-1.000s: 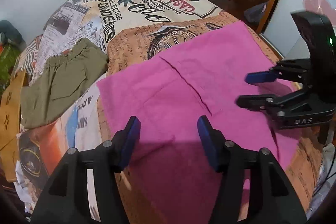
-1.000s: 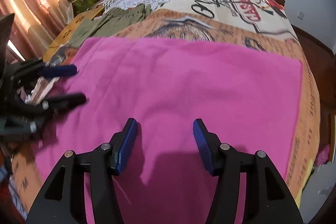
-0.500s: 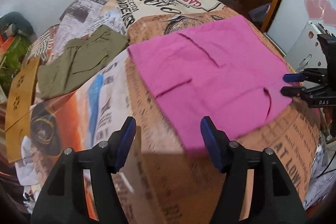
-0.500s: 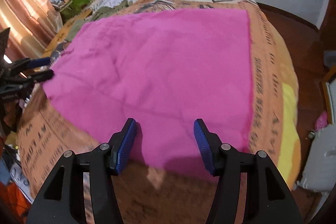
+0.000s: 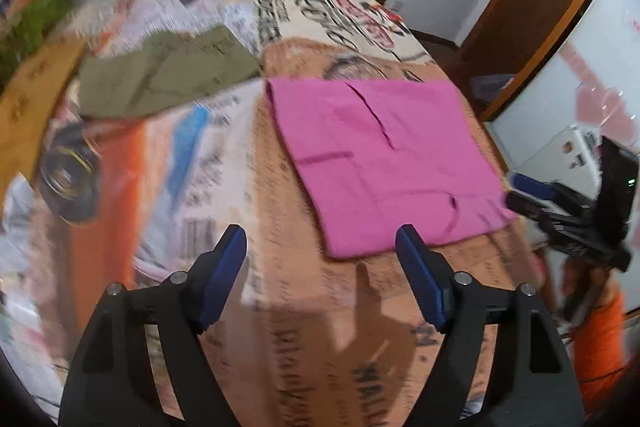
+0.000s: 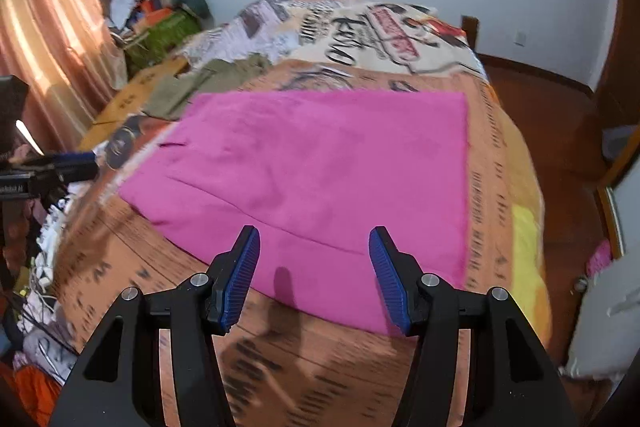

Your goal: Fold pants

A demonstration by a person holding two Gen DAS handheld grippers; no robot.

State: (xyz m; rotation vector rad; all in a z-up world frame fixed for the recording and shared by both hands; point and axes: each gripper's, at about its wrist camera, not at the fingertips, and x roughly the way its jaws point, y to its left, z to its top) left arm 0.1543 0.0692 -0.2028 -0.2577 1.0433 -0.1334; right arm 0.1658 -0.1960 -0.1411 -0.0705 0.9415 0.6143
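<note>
Pink pants (image 6: 328, 171) lie folded flat in a neat rectangle on a bed — its printed bedspread (image 6: 360, 39) shows newspaper text and lettering. Olive-green pants (image 5: 168, 75) lie beside them, apart, farther across the bed. Left gripper (image 5: 320, 267) hovers near the pink rectangle's corner, blue pads (image 5: 222, 279) wide apart, holding nothing. Right gripper (image 6: 314, 267) hovers over the near edge — pads (image 6: 240, 279) likewise spread and empty. Pink curtains (image 6: 48, 27) hang along one wall.

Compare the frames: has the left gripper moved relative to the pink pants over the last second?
Yes. The left gripper has pulled back off the pink pants; it was over the cloth, and now it's short of their near edge, over the printed bedspread.
</note>
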